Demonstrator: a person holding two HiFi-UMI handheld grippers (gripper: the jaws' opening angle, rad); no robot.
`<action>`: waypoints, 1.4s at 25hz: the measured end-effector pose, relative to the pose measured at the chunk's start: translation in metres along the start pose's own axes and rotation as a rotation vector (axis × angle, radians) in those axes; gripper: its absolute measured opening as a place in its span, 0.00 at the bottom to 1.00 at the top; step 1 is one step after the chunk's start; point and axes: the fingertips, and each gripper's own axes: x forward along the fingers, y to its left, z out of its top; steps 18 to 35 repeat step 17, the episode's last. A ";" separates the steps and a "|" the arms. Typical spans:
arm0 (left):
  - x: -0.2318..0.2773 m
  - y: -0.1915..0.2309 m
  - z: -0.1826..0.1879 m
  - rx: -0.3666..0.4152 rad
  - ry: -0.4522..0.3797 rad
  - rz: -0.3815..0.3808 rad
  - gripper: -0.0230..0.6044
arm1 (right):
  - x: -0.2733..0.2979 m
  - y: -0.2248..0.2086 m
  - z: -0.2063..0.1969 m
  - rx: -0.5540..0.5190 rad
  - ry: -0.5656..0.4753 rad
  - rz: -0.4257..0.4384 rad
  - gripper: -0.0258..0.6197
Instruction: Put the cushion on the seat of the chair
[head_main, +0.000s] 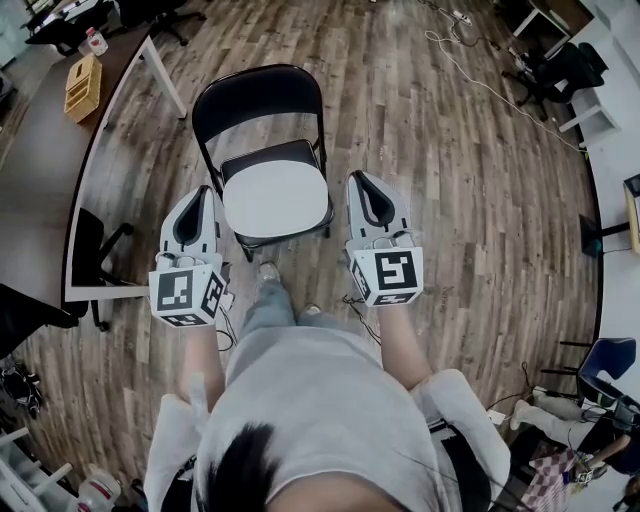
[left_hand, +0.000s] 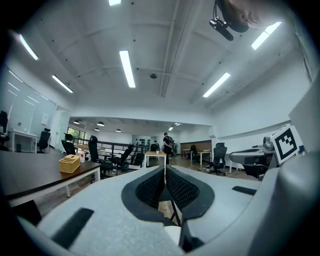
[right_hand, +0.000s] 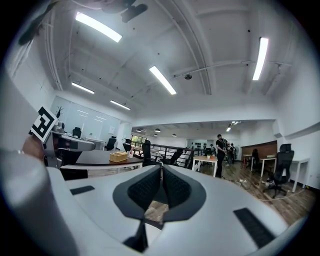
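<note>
Finishing step, I'd judge: cushion (head_main: 277, 197) lies on chair (head_main: 262, 100) seat at 12 o'clock. Left tool (head_main: 202, 198) and right tool (head_main: 362, 188) both pinched together, empty. Next move: just pull away.

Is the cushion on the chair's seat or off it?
On: the flat pale grey cushion lies on the seat of the black folding metal chair, covering most of it.

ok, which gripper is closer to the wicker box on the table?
Left. The left gripper sits at the left side of the chair, the same side as the wicker box on the table; the right gripper is across the chair, farther away.
</note>
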 end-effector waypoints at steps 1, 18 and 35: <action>-0.001 0.000 0.001 -0.001 -0.004 0.002 0.06 | -0.001 0.000 0.002 -0.002 -0.004 0.000 0.07; -0.006 -0.027 0.010 -0.013 -0.025 -0.017 0.06 | -0.018 -0.007 0.009 0.013 -0.028 0.013 0.07; -0.006 -0.027 0.010 -0.013 -0.025 -0.017 0.06 | -0.018 -0.007 0.009 0.013 -0.028 0.013 0.07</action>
